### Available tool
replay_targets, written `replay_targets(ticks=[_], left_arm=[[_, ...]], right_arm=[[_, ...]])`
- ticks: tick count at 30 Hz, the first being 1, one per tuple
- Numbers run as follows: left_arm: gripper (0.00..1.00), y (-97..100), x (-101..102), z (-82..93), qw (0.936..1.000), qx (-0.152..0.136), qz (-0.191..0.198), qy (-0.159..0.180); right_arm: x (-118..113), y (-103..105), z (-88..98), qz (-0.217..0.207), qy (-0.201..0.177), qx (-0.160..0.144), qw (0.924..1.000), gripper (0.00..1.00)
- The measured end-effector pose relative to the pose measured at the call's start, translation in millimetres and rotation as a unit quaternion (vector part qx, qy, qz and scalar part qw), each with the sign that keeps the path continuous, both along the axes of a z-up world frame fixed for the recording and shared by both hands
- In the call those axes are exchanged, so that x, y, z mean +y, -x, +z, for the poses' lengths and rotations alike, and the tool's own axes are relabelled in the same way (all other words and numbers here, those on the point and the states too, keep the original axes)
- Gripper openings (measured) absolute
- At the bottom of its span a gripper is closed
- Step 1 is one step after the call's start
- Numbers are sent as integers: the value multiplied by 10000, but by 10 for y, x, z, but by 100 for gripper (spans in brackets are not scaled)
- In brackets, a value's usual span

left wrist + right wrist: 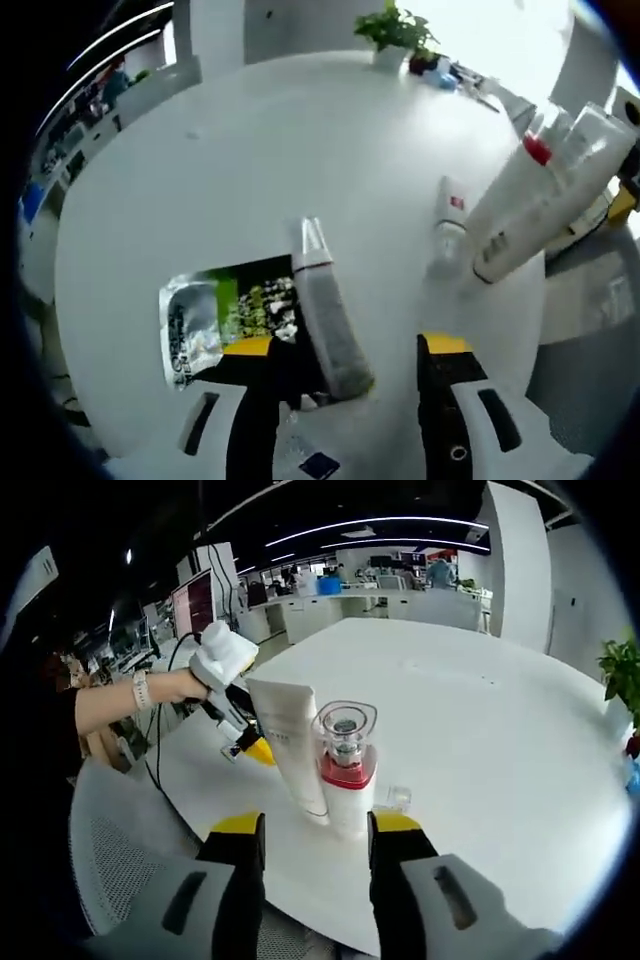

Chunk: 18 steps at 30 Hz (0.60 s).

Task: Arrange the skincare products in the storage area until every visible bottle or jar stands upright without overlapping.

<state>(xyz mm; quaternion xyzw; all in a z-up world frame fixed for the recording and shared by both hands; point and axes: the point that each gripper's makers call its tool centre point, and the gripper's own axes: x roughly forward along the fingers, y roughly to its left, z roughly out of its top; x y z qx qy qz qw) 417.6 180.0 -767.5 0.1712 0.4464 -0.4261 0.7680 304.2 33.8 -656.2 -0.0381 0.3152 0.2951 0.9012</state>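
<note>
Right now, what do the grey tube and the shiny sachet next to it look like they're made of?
The grey tube looks like soft matte plastic, judging by its flat crimped end and dull surface. The sachet looks like glossy foil or foil-laminated film, going by its bright wrinkled silver edge; which one is unclear.

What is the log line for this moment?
left tongs open, near lying grey tube | right tongs at upright red-collar bottle, grip unclear | small white tube lying

In the left gripper view a tube (330, 315) lies on the tabletop (300, 150), a foil sachet (215, 315) just to its left and a smaller tube (450, 225) off to its right. A potted plant (395, 35) stands at the far edge (behind everything). In the right gripper view a pump bottle (347, 770) stands upright, a standing tube (290, 745) touching its left side.
</note>
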Motion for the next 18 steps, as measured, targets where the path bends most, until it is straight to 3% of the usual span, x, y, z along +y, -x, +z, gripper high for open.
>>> replay_targets(ticks=[7,18], left_arm=[[36,-98,-32,-62,9998,0,125,-155],[24,-200,-37,-97,9989,-71,168,-431]], right_arm=[[5,-69,-11,27,-79,28,10000,40],[29,-56,-68,47,-178,124,9998,37]])
